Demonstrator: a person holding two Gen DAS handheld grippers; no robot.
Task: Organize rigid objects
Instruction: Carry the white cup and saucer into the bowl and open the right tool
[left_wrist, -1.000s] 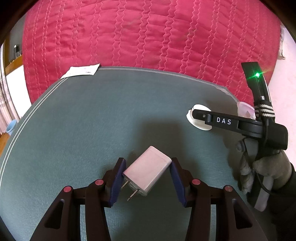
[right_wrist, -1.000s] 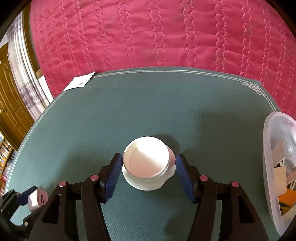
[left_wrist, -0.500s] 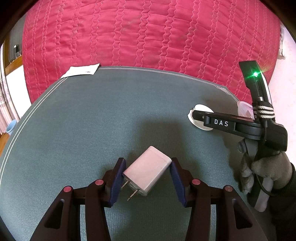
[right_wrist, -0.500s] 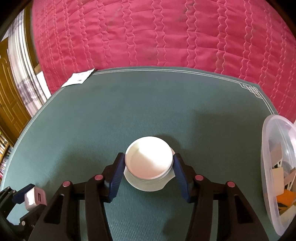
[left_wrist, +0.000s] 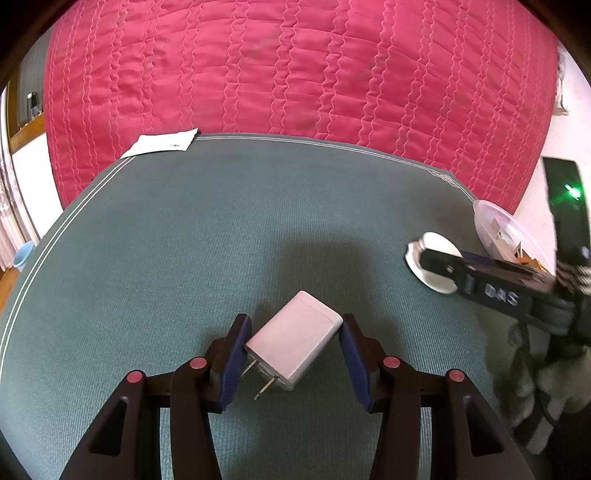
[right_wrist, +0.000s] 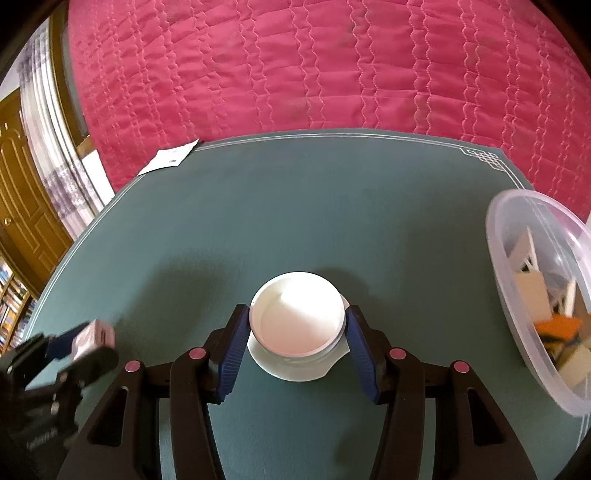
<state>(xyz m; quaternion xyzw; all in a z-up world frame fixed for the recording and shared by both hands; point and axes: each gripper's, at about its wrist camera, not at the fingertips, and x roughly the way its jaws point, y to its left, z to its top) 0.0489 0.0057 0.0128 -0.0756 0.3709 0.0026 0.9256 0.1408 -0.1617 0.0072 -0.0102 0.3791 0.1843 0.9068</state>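
Left wrist: left gripper (left_wrist: 293, 352) clamped on white charger (left_wrist: 293, 345), long axis diagonal, prongs toward camera, over green mat (left_wrist: 221, 221). Right wrist: right gripper (right_wrist: 297, 334) closed on white jar (right_wrist: 297, 321); clear bin (right_wrist: 509, 266) lies to its right, near, so right hand is closer to it.

A home bedroom: a quilted red bedspread (right_wrist: 314, 74), a panelled wooden door (right_wrist: 22, 206), bookshelves (right_wrist: 14, 306) and a curtain (right_wrist: 48, 147).
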